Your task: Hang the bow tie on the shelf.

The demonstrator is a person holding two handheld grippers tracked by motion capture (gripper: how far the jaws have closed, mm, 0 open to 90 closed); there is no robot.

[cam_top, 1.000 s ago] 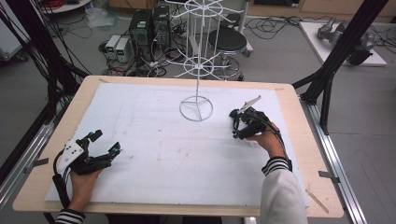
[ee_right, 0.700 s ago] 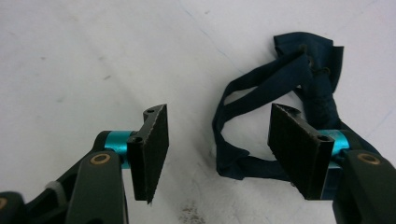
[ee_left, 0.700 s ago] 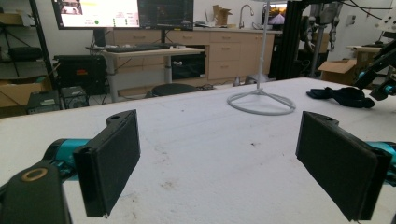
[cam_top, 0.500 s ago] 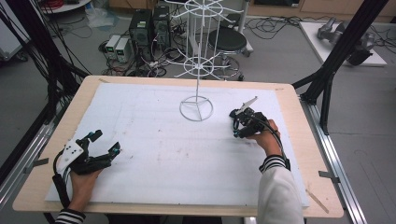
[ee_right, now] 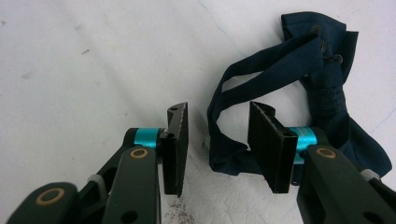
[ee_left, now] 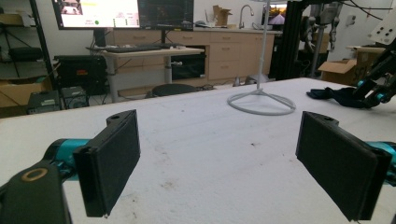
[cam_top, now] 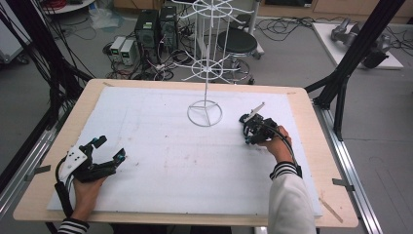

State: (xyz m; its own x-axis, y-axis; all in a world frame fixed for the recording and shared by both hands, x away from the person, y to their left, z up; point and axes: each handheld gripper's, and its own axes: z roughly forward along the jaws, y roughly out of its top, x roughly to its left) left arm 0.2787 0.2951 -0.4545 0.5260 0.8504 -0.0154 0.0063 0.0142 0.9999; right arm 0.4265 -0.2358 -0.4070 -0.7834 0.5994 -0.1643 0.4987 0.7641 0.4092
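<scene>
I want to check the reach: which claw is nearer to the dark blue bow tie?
The right claw. Its jaws, which have just been closing, straddle the strap of the dark blue bow tie. The left claw rests far across the table.

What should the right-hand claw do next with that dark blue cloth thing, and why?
Probably keep closing. The right gripper has just been closing its jaws around a loop of the navy bow tie lying on the white table, but a gap remains beside the strap, so nothing is pinched yet.
</scene>
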